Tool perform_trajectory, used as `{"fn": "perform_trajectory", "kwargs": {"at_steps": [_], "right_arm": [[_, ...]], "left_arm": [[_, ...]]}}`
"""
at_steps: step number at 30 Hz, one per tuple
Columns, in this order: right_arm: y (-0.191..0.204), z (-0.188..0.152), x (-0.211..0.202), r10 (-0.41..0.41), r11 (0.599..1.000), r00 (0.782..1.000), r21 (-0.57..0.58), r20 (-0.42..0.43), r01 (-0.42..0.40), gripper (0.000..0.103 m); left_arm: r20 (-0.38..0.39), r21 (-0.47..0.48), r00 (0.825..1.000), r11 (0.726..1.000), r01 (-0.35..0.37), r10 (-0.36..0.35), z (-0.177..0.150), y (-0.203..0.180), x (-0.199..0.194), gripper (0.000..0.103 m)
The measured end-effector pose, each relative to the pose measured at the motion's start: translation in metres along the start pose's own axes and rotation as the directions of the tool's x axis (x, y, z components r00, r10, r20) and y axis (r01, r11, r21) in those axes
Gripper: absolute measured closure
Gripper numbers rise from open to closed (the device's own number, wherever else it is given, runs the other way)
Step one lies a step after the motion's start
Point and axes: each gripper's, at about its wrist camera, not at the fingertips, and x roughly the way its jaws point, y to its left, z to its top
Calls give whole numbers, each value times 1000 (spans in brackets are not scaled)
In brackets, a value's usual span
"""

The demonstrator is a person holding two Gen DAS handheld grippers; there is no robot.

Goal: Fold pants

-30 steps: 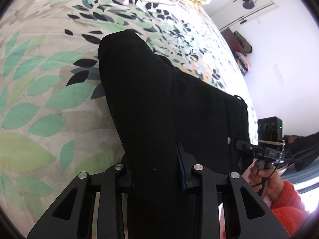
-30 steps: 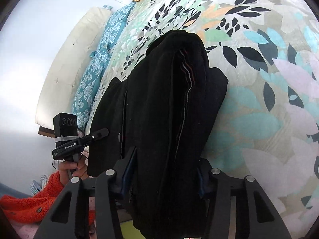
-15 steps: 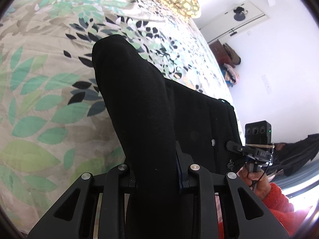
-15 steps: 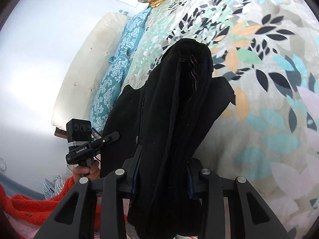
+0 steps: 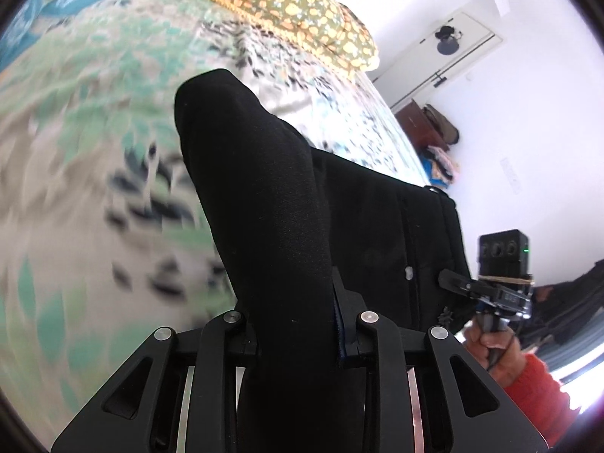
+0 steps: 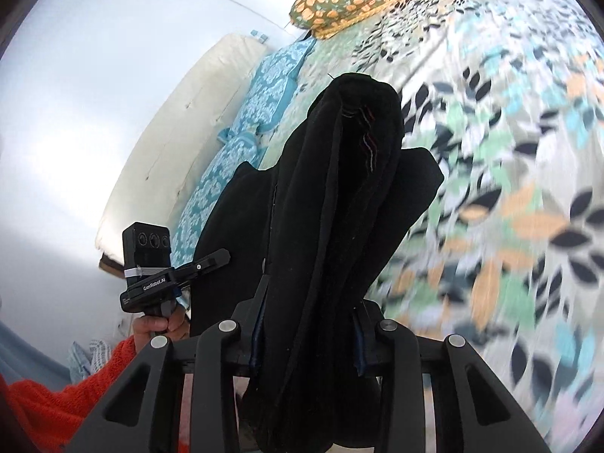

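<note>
Bed (image 5: pixel 68 196): a bedspread printed with green, black and orange leaves fills most of both views; it is blurred in both. This is the landmark for the rest.
Headboard (image 6: pixel 181 120): cream, padded, along the far edge of the bed in the right wrist view.
Black pants (image 5: pixel 264 207): a thick, folded bundle raised above the bedspread, its far fold humped up toward the pillows. Part of the cloth spreads flatter toward the bed's edge, where a small pale button shows. In the right wrist view (image 6: pixel 339 196) the layered edges and some thin coloured threads show near the top of the bundle.
Blue patterned pillows (image 6: pixel 260 120): lined up on the bed against the headboard.
Orange-flowered pillow (image 5: pixel 287 11): at the far end of the bed, beyond the pants.
Left gripper (image 5: pixel 298 324): low over the bed's near side, its two fingers narrow and pressed on a thick fold of the pants, cloth filling the gap. It also shows in the right wrist view (image 6: pixel 211 260), beside the pants.
Right gripper (image 6: pixel 307 328): likewise over the bed's near side, fingers closed on a bundle of the pants, which bulges between and below them. It shows in the left wrist view (image 5: pixel 456 283) at the pants' edge.
Right hand (image 5: pixel 490 343): off the bed's side, around the handle, in an orange sleeve.
Left hand (image 6: pixel 158 328): off the bed's side, around its handle, orange sleeve too.
</note>
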Motion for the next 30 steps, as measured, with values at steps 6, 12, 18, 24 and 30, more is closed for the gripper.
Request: {"fn": "perform_trajectory", "kwargs": {"at_steps": [6,12,18,24,30], "right_arm": [[-40,-4,10,-409,911,911,26,-53,410,41],[9,-73,-44,-578,801,806,-103,127,590,2],[45,-124,-34,-628,757,767,-126,134,641,0],[82,-128,-37,-671,701,716,-150,190,697,0],[136,-121,-50,-708,620,635,-157,311,769,0]], "left_arm": [[-15,32,911,911,-412,412,-8,29,46,43],[169,153,818,806,-572,549,-88,6,-9,11],[324,218,770,749,-626,549,-105,-52,-39,1],[476,235,655,633,-738,587,-89,-118,-65,1],[313,211,749,726,-654,584,-85,-130,-70,1]]}}
